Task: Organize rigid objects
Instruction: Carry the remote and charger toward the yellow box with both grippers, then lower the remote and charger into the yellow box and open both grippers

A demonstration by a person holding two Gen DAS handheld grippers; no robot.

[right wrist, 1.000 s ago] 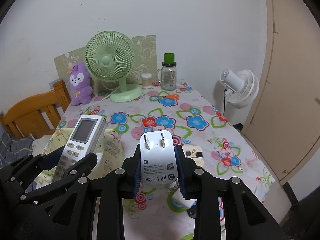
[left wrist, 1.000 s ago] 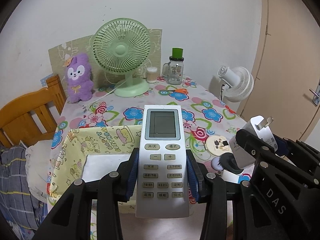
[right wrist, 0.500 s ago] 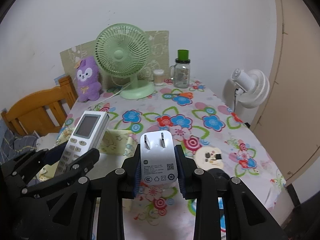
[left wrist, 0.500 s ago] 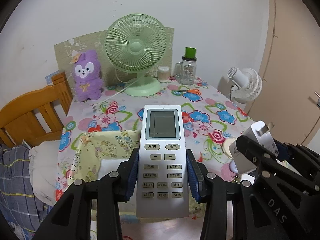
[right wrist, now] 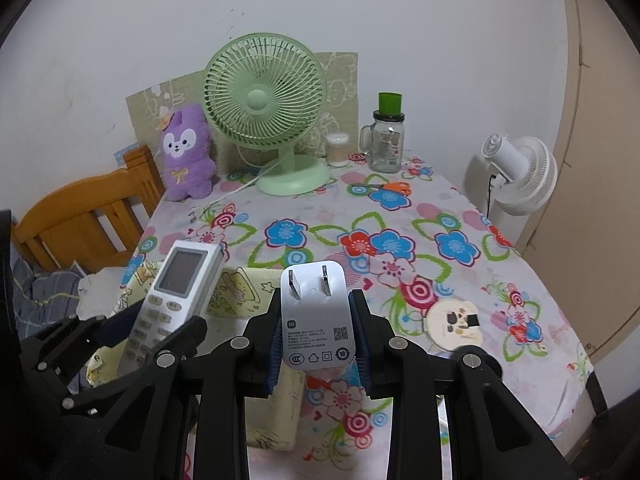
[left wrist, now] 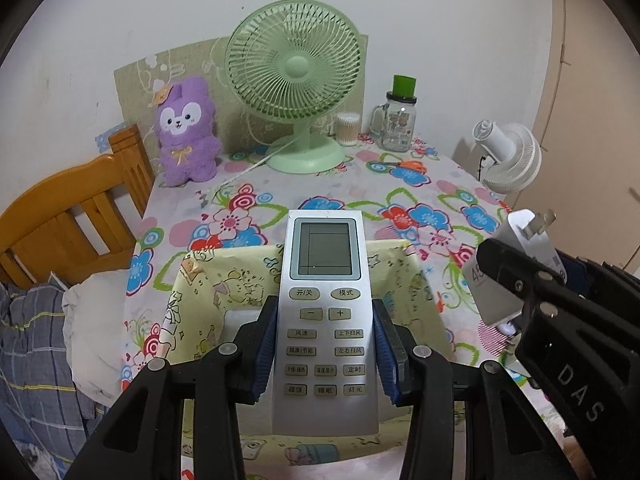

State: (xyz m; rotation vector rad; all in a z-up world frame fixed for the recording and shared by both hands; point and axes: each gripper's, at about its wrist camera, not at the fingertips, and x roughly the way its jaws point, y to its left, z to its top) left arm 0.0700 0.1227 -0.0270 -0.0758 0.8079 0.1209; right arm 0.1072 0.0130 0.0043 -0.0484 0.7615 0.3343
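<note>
A table (right wrist: 460,216) under a flowered cloth bears, at its far edge, a green desk fan (left wrist: 294,80), a purple plush toy (left wrist: 186,132) and a glass jar (left wrist: 396,124) with a green cap; on its near side sits a yellow fabric basket (left wrist: 224,280), whose contents are largely hidden. Above the basket, the left gripper (left wrist: 325,356) pinches a grey remote control (left wrist: 324,312) between its blue pads, screen end forward. Just to its right, the right gripper (right wrist: 316,344) clamps a white plug adapter (right wrist: 316,316), prongs up, apparently over the basket's right edge.
</note>
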